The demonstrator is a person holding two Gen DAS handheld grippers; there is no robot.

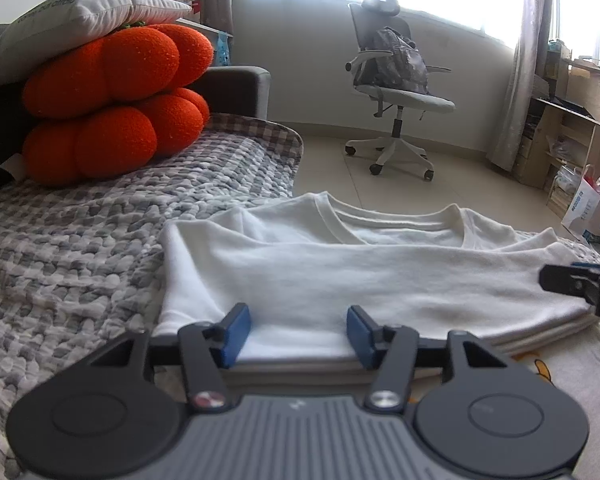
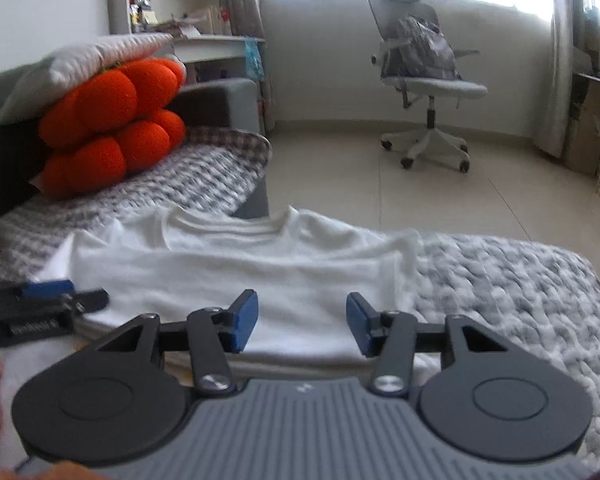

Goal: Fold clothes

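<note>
A white T-shirt [image 1: 340,276] lies folded on the grey knitted blanket [image 1: 80,248], its collar at the far side. My left gripper [image 1: 298,332] is open at the shirt's near left edge, and the blue pads [image 1: 236,334] stand apart from the cloth between them. My right gripper [image 2: 302,324] is open at the near right part of the T-shirt [image 2: 240,280], with nothing pinched. Each gripper also shows in the other's view: the right gripper [image 1: 580,284] at the shirt's right end, the left gripper [image 2: 48,300] at its left. Another white cloth with a yellow print [image 1: 540,364] lies under the shirt.
Orange pumpkin cushions [image 1: 112,104] under a white pillow [image 1: 76,12] sit at the back left of the sofa. Beyond the blanket's edge is tiled floor [image 1: 340,160] with an office chair [image 1: 396,92] holding a backpack. Shelves and bags [image 1: 580,184] crowd the right wall.
</note>
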